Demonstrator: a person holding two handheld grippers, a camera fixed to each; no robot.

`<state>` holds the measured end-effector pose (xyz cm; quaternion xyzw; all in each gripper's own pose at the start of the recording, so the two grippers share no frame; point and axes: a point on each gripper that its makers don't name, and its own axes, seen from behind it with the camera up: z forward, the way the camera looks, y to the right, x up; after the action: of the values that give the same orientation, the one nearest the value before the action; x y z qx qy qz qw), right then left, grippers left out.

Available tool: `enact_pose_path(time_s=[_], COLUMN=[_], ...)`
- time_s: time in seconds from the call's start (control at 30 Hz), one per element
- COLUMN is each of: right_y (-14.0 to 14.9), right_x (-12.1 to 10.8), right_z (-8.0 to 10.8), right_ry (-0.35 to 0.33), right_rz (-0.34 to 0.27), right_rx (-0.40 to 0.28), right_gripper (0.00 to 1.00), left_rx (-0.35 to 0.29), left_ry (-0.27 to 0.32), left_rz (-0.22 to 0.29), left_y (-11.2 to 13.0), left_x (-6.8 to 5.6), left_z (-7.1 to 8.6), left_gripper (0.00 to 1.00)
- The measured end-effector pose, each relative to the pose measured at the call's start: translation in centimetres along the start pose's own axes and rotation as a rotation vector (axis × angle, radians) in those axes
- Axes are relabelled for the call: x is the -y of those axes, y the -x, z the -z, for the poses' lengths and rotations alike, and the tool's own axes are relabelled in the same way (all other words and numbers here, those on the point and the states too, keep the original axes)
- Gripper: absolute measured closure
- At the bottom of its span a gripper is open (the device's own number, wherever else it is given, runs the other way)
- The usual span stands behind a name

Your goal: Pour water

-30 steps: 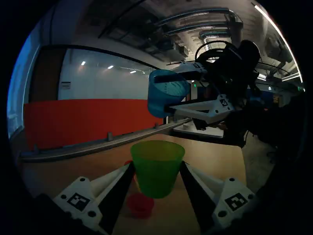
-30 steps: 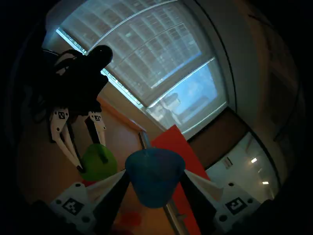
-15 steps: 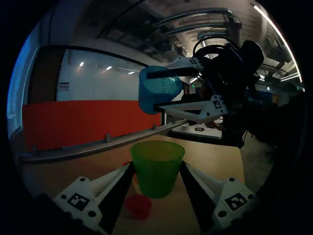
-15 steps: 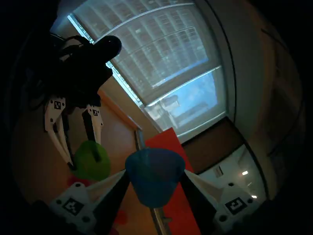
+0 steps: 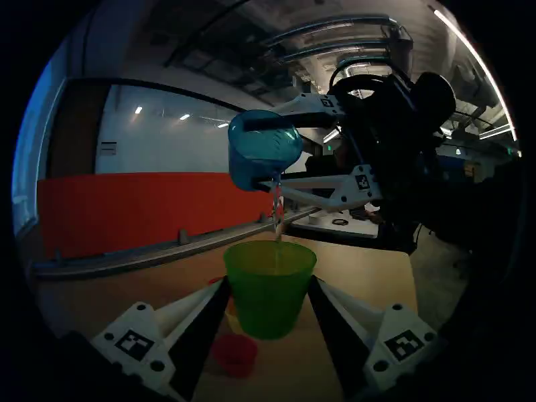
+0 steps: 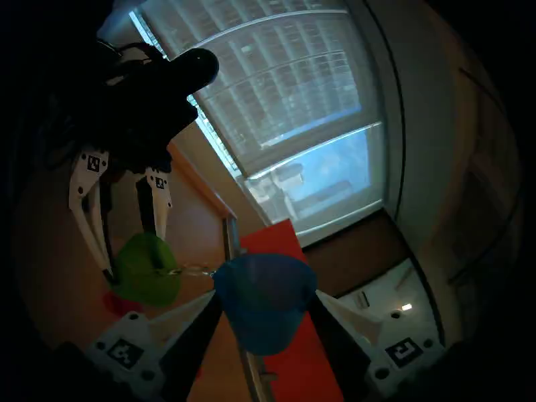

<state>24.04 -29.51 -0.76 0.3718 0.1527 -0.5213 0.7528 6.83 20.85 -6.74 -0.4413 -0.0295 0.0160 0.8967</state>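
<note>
**A:** What is your left tool [image 5: 268, 283] doing?

**B:** Both its fingers press on the green cup [image 5: 269, 301]. You hold it upright over the surface [image 5: 355, 268], and a red cap [image 5: 234, 350] lies on the wood just below and left of it.

**A:** And the water?

**B:** A thin stream [image 5: 276, 214] drops from the lip of the blue cup [image 5: 258, 151] straight into the green cup's mouth. The blue cup is tipped, above the green one and apart from it.

**A:** Your right tool [image 6: 264, 296]?

**B:** It is clamped on the blue cup from both sides. In the right gripper view the stream runs leftward to the green cup, which sits between your other tool's fingers
</note>
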Motion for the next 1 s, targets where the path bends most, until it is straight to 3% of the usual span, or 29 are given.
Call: enact_pose_path(time_s=[1.0], right_y=[-1.0], right_x=[-1.5], right_z=[0.0], right_ry=[0.066], right_rz=[0.141], right_rx=[-0.014], right_gripper=[0.12], left_rx=[0.002], left_ry=[0.008], left_rz=[0.003], left_y=[0.1], left_x=[-0.1], left_z=[-0.3], left_gripper=[0.18])
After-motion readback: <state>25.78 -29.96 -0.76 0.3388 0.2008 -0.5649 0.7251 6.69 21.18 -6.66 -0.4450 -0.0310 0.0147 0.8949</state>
